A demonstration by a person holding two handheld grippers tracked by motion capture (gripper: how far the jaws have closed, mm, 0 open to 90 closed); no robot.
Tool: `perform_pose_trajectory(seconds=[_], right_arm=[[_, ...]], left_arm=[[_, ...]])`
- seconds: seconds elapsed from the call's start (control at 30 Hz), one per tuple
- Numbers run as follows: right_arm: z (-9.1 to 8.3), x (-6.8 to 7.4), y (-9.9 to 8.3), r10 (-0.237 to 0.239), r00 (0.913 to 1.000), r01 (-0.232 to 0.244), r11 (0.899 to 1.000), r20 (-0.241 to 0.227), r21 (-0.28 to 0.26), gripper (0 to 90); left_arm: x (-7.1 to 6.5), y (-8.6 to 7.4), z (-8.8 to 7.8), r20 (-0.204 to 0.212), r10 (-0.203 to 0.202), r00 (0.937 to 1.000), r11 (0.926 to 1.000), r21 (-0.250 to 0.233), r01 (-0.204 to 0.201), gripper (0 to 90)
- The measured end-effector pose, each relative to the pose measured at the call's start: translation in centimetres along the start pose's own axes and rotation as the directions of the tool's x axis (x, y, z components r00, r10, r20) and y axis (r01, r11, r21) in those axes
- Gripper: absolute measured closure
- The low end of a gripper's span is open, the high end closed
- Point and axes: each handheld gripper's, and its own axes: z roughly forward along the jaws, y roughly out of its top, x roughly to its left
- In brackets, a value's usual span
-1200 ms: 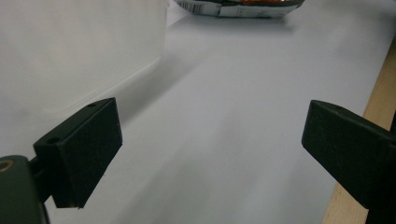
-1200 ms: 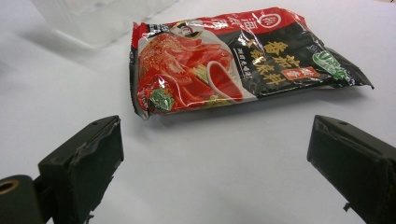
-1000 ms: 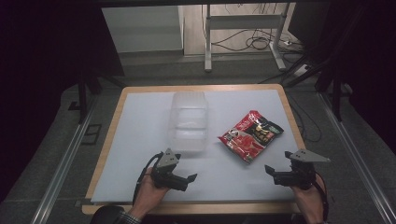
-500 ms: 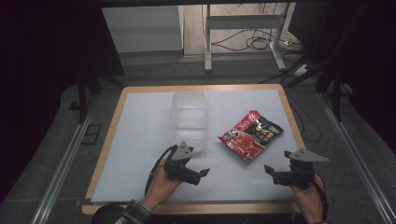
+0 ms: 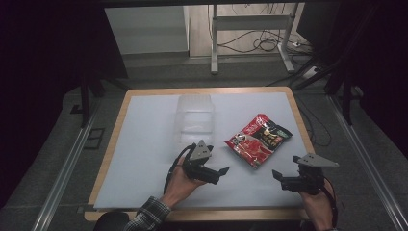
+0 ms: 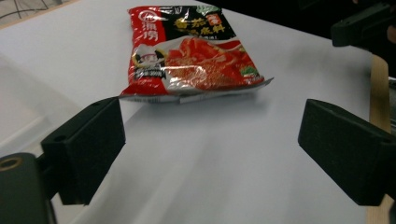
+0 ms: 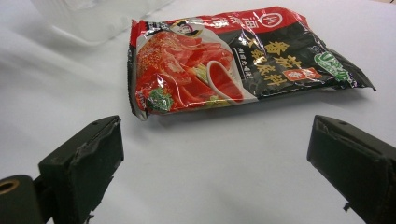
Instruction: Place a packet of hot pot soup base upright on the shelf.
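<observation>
Currently I am holding my left gripper (image 5: 220, 172) low over the white table (image 5: 144, 144), its jaws standing wide apart with nothing between them, and I am pointing it toward the red and black food packet (image 5: 258, 139). In the left gripper view the packet (image 6: 191, 51) is lying flat just ahead of the jaws, not touching them. I am holding my right gripper (image 5: 279, 177) near the table's front edge, jaws likewise spread and empty, aiming at the same packet (image 7: 243, 56) from the other side. A clear plastic container (image 5: 195, 118) is standing on the table beside the packet, apart from it and beyond my left gripper. My left hand (image 5: 180, 185) is gripping the tool from below.
</observation>
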Motion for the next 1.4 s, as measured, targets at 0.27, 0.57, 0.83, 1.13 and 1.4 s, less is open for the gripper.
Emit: perform_pose_trajectory(seconds=[0.27, 0.57, 0.83, 1.13, 1.4], right_arm=[[0.0, 0.0, 0.0, 0.000, 1.0000, 0.000, 1.000, 0.001, 0.001, 3.9], [0.0, 0.0, 0.0, 0.000, 1.0000, 0.000, 1.000, -0.005, 0.003, 4.0], [0.2, 0.1, -0.1, -0.012, 0.9999, 0.012, 1.000, -0.005, 0.015, 4.1], [0.0, 0.1, 0.0, -0.011, 0.9999, 0.011, 1.000, -0.002, 0.007, 4.2], [-0.1, 0.0, 0.0, -0.006, 0.9998, 0.006, 1.000, 0.017, 0.003, 4.2]], left_arm=[[0.1, 0.8, 2.2, 0.023, 0.002, 0.9997, 0.9999, 0.014, -0.002, 22.7], [0.0, 1.5, 4.9, 0.047, 0.017, 0.9987, 0.9989, 0.043, -0.019, 48.3], [0.0, 2.0, 7.0, 0.077, -0.050, 0.9958, 0.9986, 0.022, 0.049, 88.9], [0.0, 2.2, 9.6, 0.032, -0.047, 0.9984, 0.9969, 0.065, 0.044, 89.8], [0.4, 1.9, 10.7, 0.009, -0.061, 0.9981, 0.9932, 0.099, 0.060, 89.8]])
